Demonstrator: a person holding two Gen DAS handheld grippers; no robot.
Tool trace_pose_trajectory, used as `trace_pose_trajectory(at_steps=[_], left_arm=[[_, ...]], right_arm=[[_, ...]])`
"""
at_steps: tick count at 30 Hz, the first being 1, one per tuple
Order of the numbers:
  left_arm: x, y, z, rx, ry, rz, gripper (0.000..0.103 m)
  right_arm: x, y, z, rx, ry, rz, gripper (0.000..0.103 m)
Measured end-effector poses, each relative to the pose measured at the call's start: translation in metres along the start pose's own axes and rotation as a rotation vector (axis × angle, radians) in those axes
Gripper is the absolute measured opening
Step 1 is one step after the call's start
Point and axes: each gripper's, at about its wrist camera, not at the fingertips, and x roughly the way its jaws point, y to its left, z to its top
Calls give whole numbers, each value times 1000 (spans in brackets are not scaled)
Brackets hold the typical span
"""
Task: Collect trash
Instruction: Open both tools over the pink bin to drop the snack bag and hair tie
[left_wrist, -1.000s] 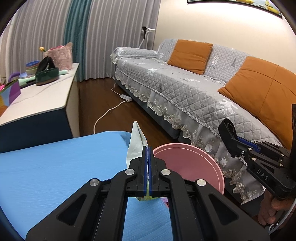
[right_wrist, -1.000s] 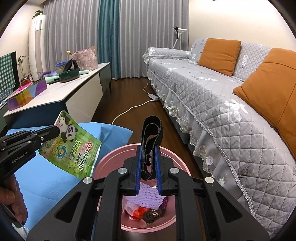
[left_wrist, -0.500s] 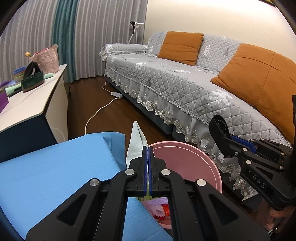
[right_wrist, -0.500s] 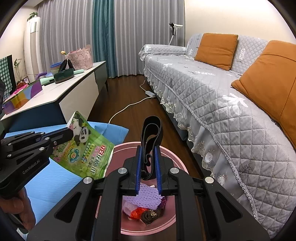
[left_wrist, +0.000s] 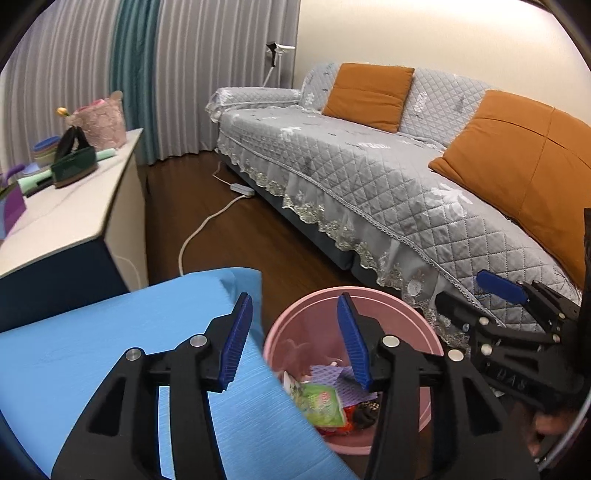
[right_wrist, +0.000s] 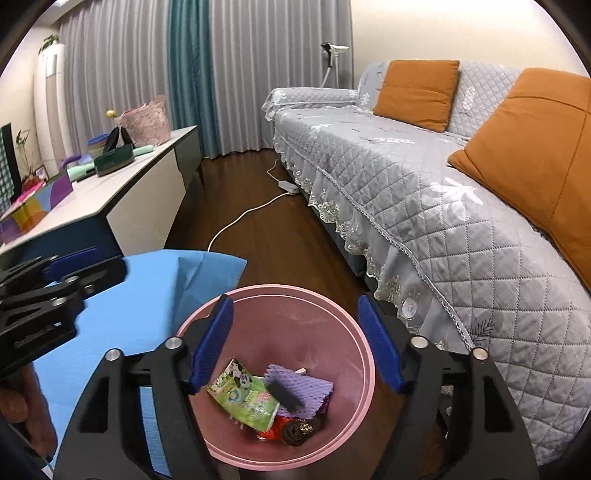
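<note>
Over the pink bin (right_wrist: 364, 373), my right tool (right_wrist: 295, 339) and left tool (left_wrist: 293, 339) have just been opening, both released and empty; green snack packet (right_wrist: 243, 398) and black strap (right_wrist: 284, 397) lie inside.

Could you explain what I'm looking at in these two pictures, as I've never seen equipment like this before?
These are two hand-held grippers, one in each of a person's hands, each with a wide-angle camera looking forward along its two fingers. One picture comes from the left gripper, the other from the right gripper. Both hover over a pink bin that stands between a blue-covered table and a grey sofa. Both have just been opening, and nothing is between the jaws of either one. In the bin lie a green panda snack packet, a black strip resting on purple foam netting, and other scraps. The task is collecting trash.
</note>
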Motion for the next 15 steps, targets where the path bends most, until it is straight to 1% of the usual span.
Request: trace_pose_trajectory(at_steps=[1, 2, 4, 7, 8, 12, 14, 15], left_arm=[[-5, 2, 0, -3, -3, 5, 51], [-12, 5, 0, -8, -7, 12, 56], [-24, 9, -1, -16, -17, 27, 63], [-45, 17, -5, -31, -26, 47, 72], [-54, 20, -8, -39, -29, 51, 76], [-85, 32, -18, -81, -39, 65, 83], [-105, 36, -28, -119, -60, 77, 90], [-115, 37, -33, -129, -68, 78, 91]], right_arm=[[-2, 0, 1, 8, -1, -1, 76], [-5, 0, 1, 14, -6, -3, 78], [-11, 0, 3, 21, -19, -5, 86], [-26, 3, 5, 36, -41, -3, 91], [-30, 3, 6, 41, -44, 0, 92], [-54, 9, 5, 57, -62, 23, 96], [-68, 18, 4, 36, -73, 15, 97], [-78, 24, 2, 14, -93, 7, 97]])
